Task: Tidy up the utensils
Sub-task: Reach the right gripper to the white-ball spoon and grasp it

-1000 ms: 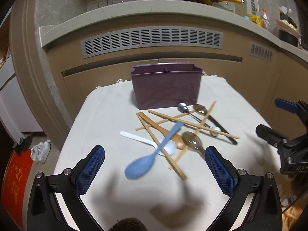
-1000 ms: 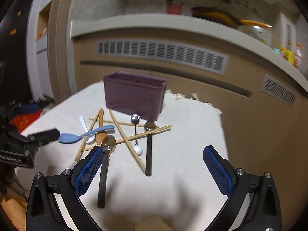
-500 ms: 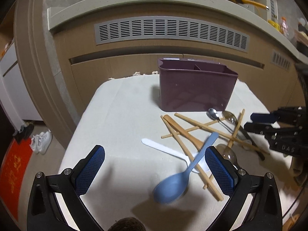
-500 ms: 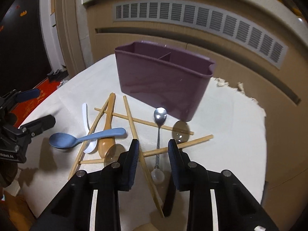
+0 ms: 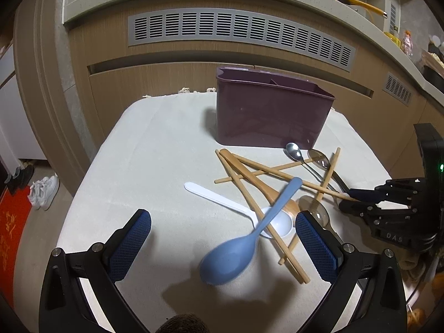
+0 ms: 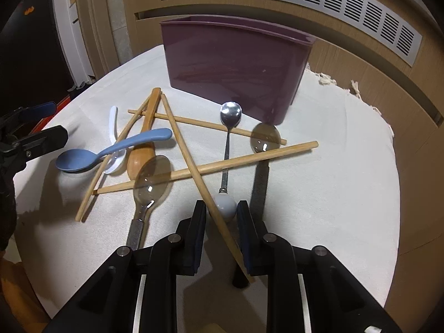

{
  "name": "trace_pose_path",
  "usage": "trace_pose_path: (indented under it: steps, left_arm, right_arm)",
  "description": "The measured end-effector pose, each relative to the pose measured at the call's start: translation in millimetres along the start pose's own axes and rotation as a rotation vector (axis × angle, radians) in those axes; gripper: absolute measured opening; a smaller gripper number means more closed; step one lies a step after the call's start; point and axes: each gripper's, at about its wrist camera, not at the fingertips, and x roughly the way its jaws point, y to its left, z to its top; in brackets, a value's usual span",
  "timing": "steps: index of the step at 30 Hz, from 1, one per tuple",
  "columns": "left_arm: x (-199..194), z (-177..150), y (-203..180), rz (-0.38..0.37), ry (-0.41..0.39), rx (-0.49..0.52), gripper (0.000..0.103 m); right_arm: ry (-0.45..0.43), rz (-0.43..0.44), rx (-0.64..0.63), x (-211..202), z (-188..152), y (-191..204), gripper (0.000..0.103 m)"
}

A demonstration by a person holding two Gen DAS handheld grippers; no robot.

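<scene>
The right gripper (image 6: 221, 211), having just narrowed from wide, straddled a chopstick (image 6: 191, 163) and a spoon's white knob (image 6: 225, 204), ungripped; the left gripper (image 5: 222, 242) gaped wide.

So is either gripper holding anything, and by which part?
Left gripper: nothing, fingers wide. Right gripper: fingers have just been closing around the white ball end of the steel spoon, a chopstick between them; a firm hold cannot be told.
</scene>
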Motion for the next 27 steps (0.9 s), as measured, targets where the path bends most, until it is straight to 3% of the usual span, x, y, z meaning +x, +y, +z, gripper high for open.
trace_pose_path:
  steps: [3,6,9,14,21,24,27]
  left_arm:
    - [-5.0,-1.6,0.8,0.007,0.001,-0.005,0.103]
    - [-3.5,-1.6,0.4,-0.005,0.017,-0.016,0.103]
    - [-1.6,-2.5,-5.6,-0.023,0.033,-0.013,0.103]
    - [-1.5,-5.9,-14.4,-0.028,0.046,0.01,0.103]
    - [3.3,-9.4,-21.1,-0.049,0.074,-0.002,0.103]
    - [5.8,-12.2,-32.8,-0.057,0.086,0.024,0.103]
    - [11.9,-16.2,-47.0,-0.078,0.123,0.055,0.103]
  right_arm:
    - [-0.064,0.042,0.031,-21.3,2.2,-4.7,0.022]
    - [-0.118,-0.046,0.009,-34.6,4.5,-7.7,0.022]
    - [-0.096,-0.112,0.011,-24.4,4.6,-18.1,0.022]
    - [-0.045,-0.014,0.025,-9.9,-4.1,-16.6,0.022]
    - [-0.015,-0.006,0.0,10.7,-4.9,-5.5,0.022]
    - [-0.04,-0.025,-0.015,5.6,-5.0,-2.4,0.021]
    - [-0.119,-0.03,-0.016,-18.9,-2.3,-3.8,0.021]
